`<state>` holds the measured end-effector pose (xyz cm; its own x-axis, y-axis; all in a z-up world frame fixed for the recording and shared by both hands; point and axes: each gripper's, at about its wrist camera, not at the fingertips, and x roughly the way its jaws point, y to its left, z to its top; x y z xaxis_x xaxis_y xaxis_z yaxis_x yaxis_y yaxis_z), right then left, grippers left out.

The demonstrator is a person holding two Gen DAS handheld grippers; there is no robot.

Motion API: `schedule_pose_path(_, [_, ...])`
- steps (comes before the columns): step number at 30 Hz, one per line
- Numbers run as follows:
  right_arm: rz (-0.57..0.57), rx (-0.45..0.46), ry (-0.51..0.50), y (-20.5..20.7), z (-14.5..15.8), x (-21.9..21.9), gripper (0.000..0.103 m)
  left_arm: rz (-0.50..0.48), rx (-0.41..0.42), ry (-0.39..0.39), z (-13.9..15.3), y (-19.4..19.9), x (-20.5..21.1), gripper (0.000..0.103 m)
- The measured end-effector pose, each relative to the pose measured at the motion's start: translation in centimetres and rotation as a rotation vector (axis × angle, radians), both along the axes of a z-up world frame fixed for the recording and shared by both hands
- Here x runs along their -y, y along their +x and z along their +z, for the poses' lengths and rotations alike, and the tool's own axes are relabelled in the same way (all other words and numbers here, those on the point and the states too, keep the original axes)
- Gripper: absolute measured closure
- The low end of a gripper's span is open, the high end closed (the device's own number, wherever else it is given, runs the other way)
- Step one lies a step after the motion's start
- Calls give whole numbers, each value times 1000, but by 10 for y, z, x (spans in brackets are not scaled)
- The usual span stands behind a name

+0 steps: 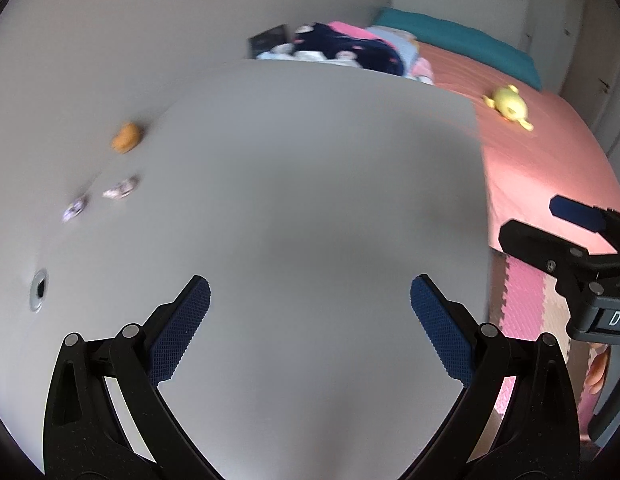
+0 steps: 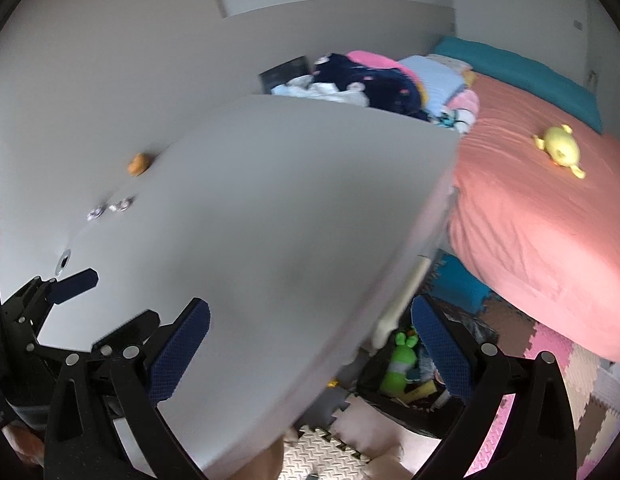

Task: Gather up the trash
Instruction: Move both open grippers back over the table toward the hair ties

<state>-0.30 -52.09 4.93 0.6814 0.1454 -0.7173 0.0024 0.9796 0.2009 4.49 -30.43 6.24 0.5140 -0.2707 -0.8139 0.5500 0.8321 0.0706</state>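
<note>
1. Left gripper (image 1: 310,312): we hold it spread wide, nothing between the pads, low over the bare grey desk (image 1: 310,208). Risk: from this height and angle a hasty reach may scrape the pads along the top, or push the small litter ahead instead of pinching it.

2. Right gripper (image 2: 310,328): also spread wide and empty, hanging over the desk's right edge, with the toy bin (image 2: 410,364) on the floor below at 6 o'clock. Risk: it sits furthest from the litter; crossing over could knock it against the left gripper, which shows at 9 o'clock in the right view.

3. Cable hole (image 1: 39,290): at 9 o'clock of the left gripper, near the wall. Risk: a light scrap nudged that way may drop in, we judge.

4. Wrappers (image 1: 98,198): two small crumpled pieces, close together, at 10 o'clock of the left gripper, well apart from it. Both views blur them, so we cannot tell their material. Risk: being thin and flat, they may slip the pads.

5. Orange lump (image 1: 127,137): beyond the wrappers, at 10 to 11 o'clock, near the wall. Kind unclear; it may roll if clipped.

6. Bed (image 1: 550,152) with yellow toy (image 1: 508,106): at 2 o'clock, far; not trash, we judge.
</note>
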Motion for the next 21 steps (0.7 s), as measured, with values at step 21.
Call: schedule_pose_path(21, [180, -34, -31, 84, -7, -137, 2, 266, -26, -60, -16, 97, -125, 6])
